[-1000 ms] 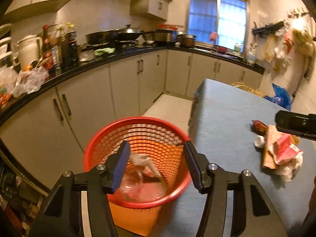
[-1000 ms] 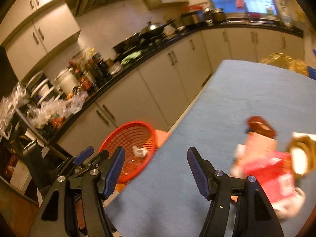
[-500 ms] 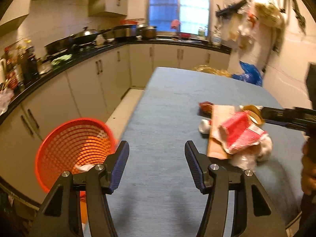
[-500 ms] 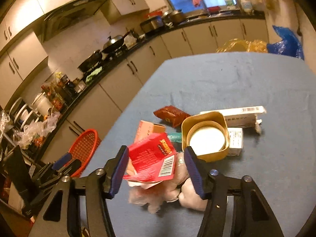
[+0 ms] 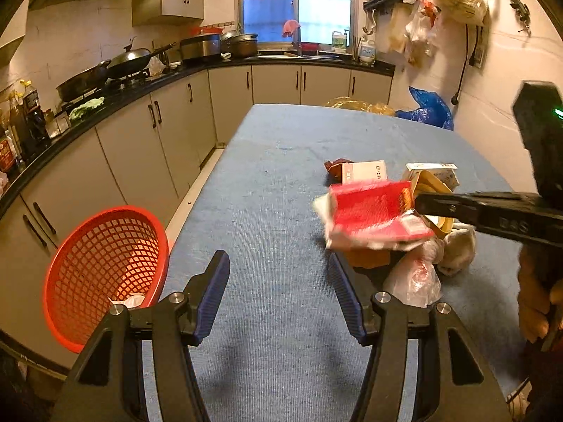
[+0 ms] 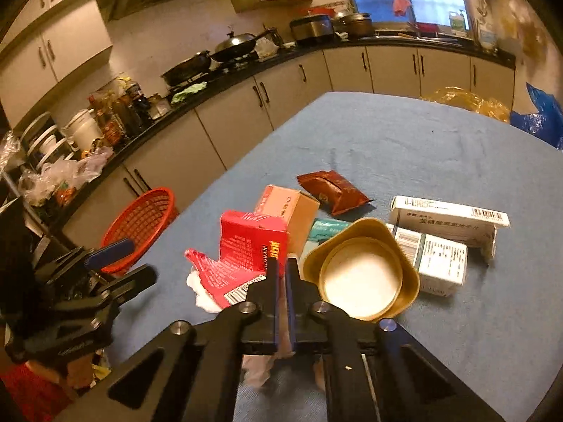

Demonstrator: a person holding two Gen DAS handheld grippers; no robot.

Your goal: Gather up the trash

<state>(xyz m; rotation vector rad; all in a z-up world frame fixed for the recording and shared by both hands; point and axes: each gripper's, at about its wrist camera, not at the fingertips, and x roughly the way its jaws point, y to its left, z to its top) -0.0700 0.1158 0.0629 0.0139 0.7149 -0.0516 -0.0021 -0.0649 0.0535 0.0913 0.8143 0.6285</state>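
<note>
- The right gripper (image 6: 280,274) is pinched on the edge of the flattened red carton (image 6: 251,246), its jaws nearly together; gripping a thin edge likely lets the light box lift clear of the pile.
- The left gripper (image 5: 278,295) hangs with its jaws spread and nothing between them, low over the table near the basket side, probably waiting for its own pick.
- The remaining trash lies just beyond: a gold paper bowl (image 6: 362,274) touching the carton, a crumpled plastic bag (image 5: 413,277), an orange box (image 6: 290,211), a brown sachet (image 6: 332,186) and two white medicine boxes (image 6: 448,216).
- The red mesh basket (image 5: 102,270) stands off the table's left edge, already holding some scrap.
- The blue cloth-covered table (image 5: 278,183) is bare farther out.
- Beyond are cream cabinets (image 5: 140,154), woks on the stove (image 5: 126,65), and a window (image 5: 295,0).
</note>
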